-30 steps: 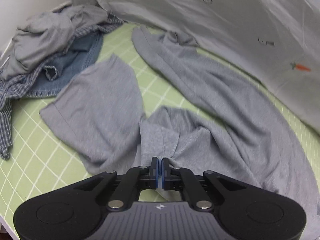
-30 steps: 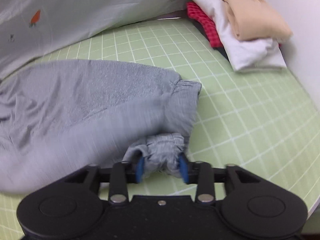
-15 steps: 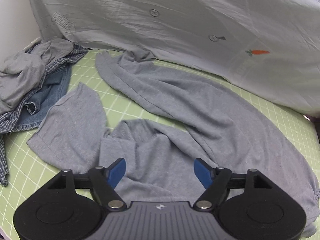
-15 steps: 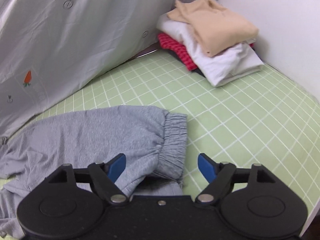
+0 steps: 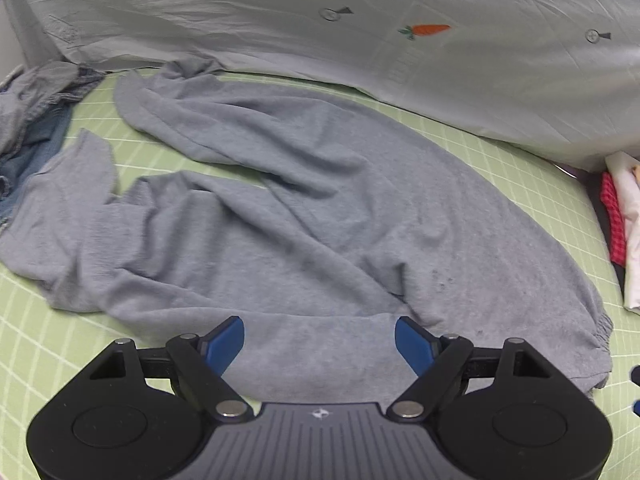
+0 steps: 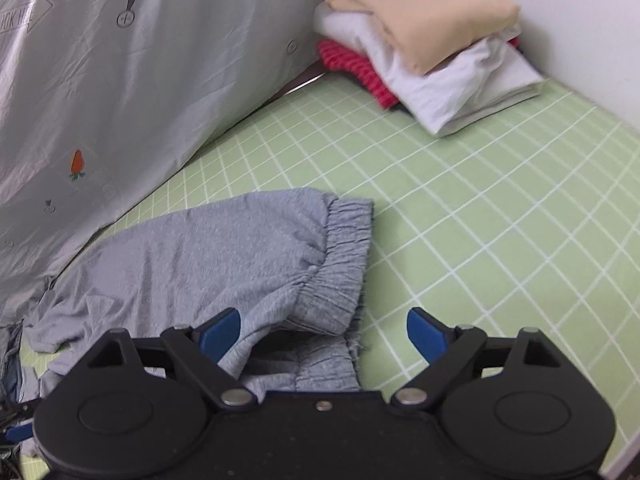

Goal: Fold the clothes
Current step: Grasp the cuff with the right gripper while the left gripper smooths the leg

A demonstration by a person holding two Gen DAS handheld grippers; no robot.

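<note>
The left gripper (image 5: 319, 340), its blue-padded jaws spread wide and holding nothing, hangs over the near edge of a pair of soft grey knit sweatpants (image 5: 304, 216) lying loosely across a pale green grid-lined cutting mat (image 5: 532, 184). Far to its left sits a rumpled heap of unfolded clothes, denim among them (image 5: 28, 128); straight ahead the trouser legs run away in shallow creases toward a hanging grey sheet printed with a small orange carrot (image 5: 426, 30). To its right the fabric ends in the gathered elastic waistband (image 5: 600, 340).

The right gripper (image 6: 323, 330), jaws likewise apart and empty, hovers just above that waistband (image 6: 340, 256), which lies directly ahead and slightly left of it, doubled on itself. Beyond and to its right, well apart, a stack of folded garments in tan, white and red (image 6: 428, 40) rests against the white wall.

The sweatpants look light, limp and prone to bunching, so they will likely drag and wrinkle unless lifted at two points together. The firmest holds appear to be the thick elastic band on the right and a hem or leg edge on the left.
</note>
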